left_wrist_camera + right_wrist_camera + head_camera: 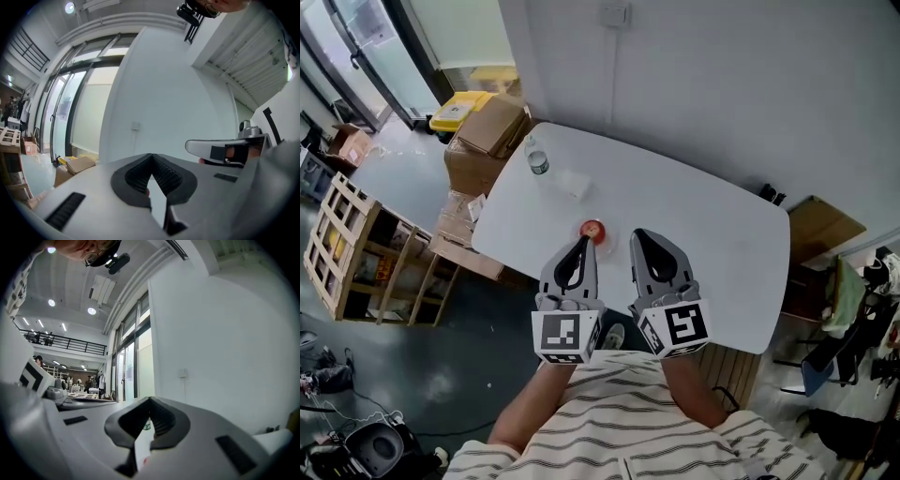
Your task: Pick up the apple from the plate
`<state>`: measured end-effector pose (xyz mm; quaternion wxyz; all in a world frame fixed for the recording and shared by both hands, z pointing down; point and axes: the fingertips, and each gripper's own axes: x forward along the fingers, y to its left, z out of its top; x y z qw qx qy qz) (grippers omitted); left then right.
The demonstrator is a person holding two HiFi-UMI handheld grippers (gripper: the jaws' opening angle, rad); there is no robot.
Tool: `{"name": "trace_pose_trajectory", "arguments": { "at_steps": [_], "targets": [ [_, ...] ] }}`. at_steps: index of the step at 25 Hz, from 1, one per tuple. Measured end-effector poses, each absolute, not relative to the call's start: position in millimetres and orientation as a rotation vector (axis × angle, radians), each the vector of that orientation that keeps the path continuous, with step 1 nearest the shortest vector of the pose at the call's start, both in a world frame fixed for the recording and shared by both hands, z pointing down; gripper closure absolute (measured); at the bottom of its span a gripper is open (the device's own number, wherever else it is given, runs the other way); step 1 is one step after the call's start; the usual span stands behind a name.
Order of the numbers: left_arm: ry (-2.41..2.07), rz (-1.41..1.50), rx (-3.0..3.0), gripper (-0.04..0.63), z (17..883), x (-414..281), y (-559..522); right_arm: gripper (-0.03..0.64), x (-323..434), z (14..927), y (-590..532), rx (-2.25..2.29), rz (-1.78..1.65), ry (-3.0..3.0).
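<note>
White smooth rounded table (712, 220) bears apple (592, 230) (small, red).

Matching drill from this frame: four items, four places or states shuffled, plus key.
1 apple
2 water bottle
3 cardboard box
4 left gripper

A shut, empty
B off the table, beyond its far left corner
C on the table, just past the gripper tips
D standing near the table's far left edge

Pairs: 1-C, 2-D, 3-B, 4-A
</note>
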<state>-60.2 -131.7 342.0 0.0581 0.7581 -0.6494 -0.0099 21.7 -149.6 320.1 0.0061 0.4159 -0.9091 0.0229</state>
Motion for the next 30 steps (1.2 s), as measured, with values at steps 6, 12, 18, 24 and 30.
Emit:
{"name": "trace_pose_trajectory", "arguments": {
  "at_steps": [6, 12, 18, 24, 30],
  "targets": [
    [-1.907, 0.019, 2.314, 0.590, 366, -70, -149, 0.604, 12, 348, -164, 1.298, 0.129, -2.813],
    [-1.846, 0.098, 2.350, 0.591, 395, -78, -167, 0.604, -5, 380, -173, 1.301, 0.176, -2.760],
    [-1.795, 0.165, 2.342, 0.589, 423, -83, -174, 0.604, -2, 420, -181, 1.345, 0.286, -2.674],
    [-1.728, 0.214, 2.332, 0.589, 454, -83, -180, 0.604, -4, 456, -182, 1.349, 0.379, -2.613],
    [-1.690, 0.289, 2.316, 0.589, 489, -81, -189, 0.604, -4, 480, -182, 1.336, 0.420, -2.570]
  ]
}}
